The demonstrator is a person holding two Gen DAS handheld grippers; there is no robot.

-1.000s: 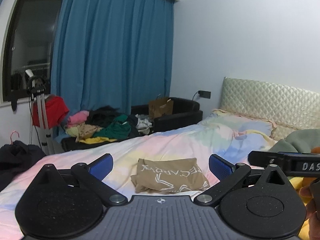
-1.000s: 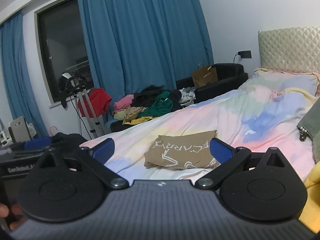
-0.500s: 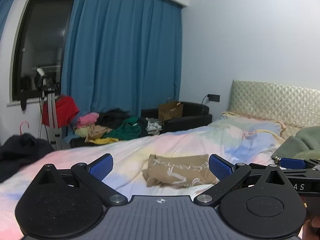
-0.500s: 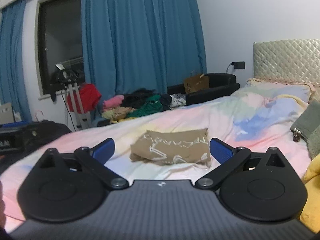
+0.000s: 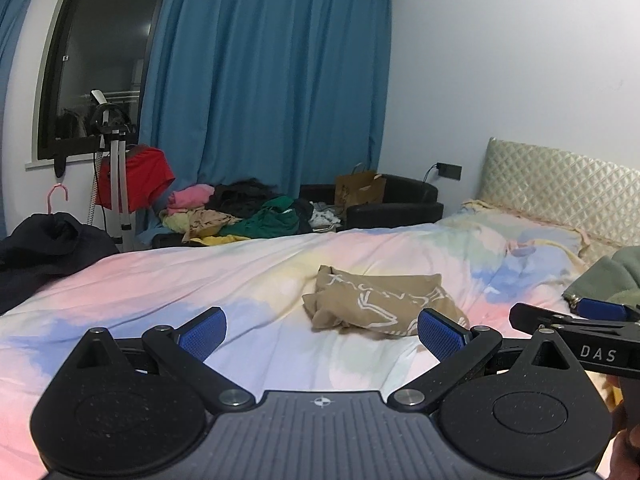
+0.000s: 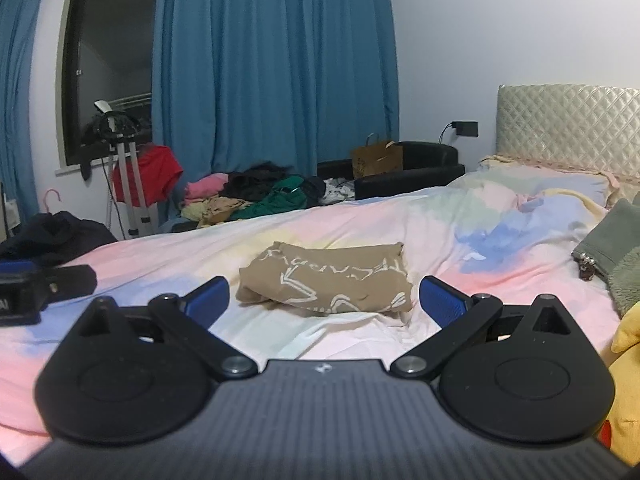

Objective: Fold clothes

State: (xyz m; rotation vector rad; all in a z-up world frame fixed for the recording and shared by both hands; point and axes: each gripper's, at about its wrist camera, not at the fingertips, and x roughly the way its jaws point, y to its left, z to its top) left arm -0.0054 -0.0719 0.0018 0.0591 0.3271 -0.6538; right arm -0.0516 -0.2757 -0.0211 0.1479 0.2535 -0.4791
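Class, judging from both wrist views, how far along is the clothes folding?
Done: the tan printed garment lies folded on the bed. In hand: nothing; left gripper and right gripper are open and empty. Left: the pile of unfolded clothes beyond the bed.

Tan garment [image 6: 326,284]: soft matt cloth, white print. Bedsheet [image 6: 460,216]: smooth pastel cloth. Headboard [image 6: 568,128]: quilted, satin sheen. Left gripper [image 5: 322,328]: matt black plastic, ribbed blue pads [image 5: 440,334].

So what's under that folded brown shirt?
The folded brown shirt lies on the pastel bedsheet. The sheet shows all around it; anything directly beneath is covered, so I can't tell.
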